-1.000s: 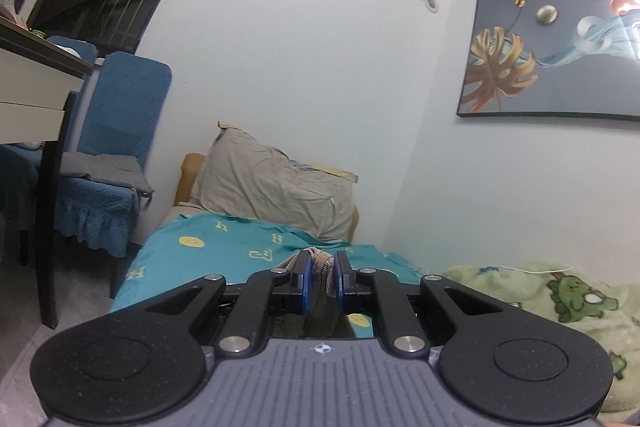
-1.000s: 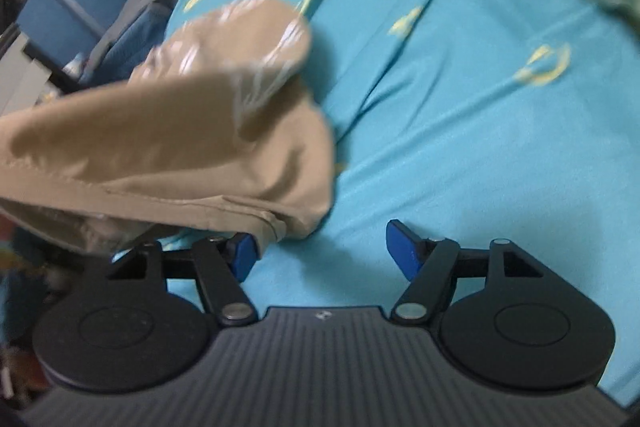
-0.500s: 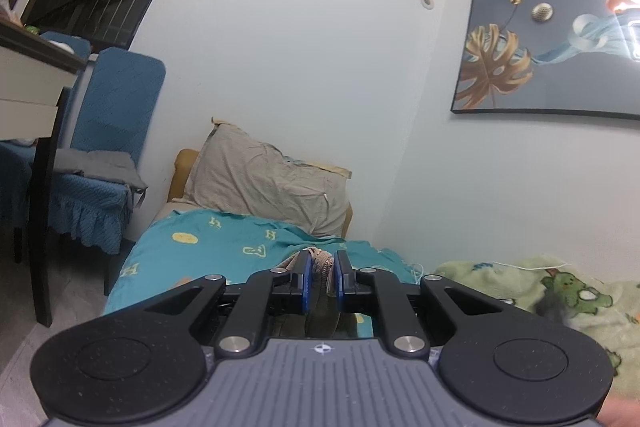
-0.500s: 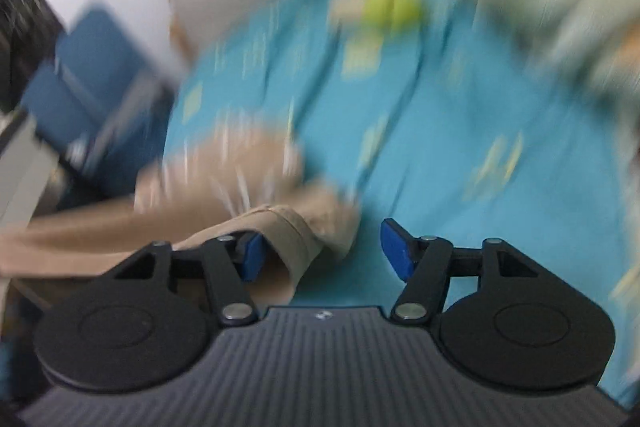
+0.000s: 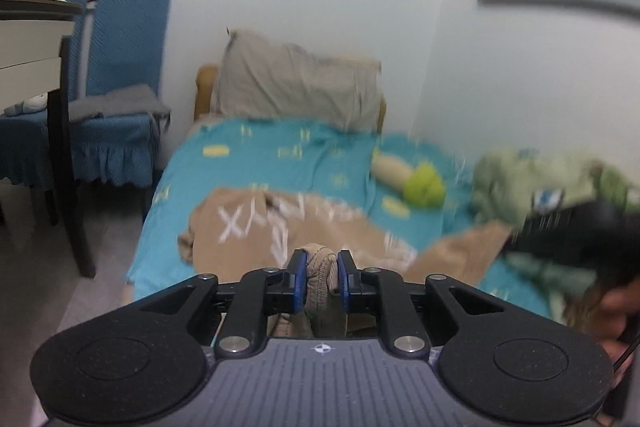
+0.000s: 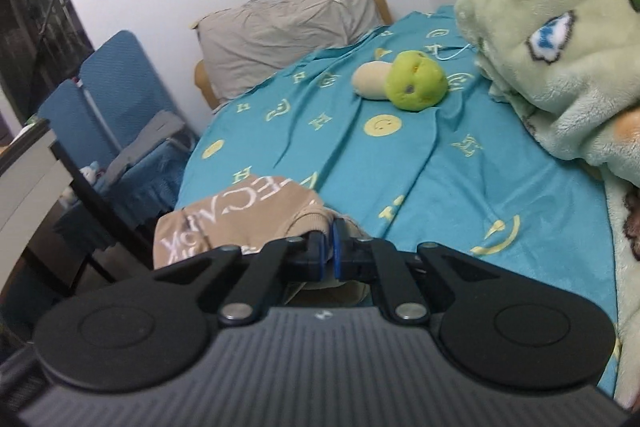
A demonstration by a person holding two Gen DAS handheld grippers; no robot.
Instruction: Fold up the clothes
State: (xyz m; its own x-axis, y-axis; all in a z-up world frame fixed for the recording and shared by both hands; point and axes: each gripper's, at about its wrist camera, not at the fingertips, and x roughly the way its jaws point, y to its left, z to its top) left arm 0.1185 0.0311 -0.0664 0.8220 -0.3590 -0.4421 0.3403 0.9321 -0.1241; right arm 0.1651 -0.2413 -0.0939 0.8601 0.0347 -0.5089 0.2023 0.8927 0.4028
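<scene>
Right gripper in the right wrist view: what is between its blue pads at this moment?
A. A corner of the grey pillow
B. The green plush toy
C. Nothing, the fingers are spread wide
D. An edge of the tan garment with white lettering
D. The right gripper has its pads nearly together on a bunched edge of the tan garment, while the green plush toy lies apart farther up the bed.
</scene>
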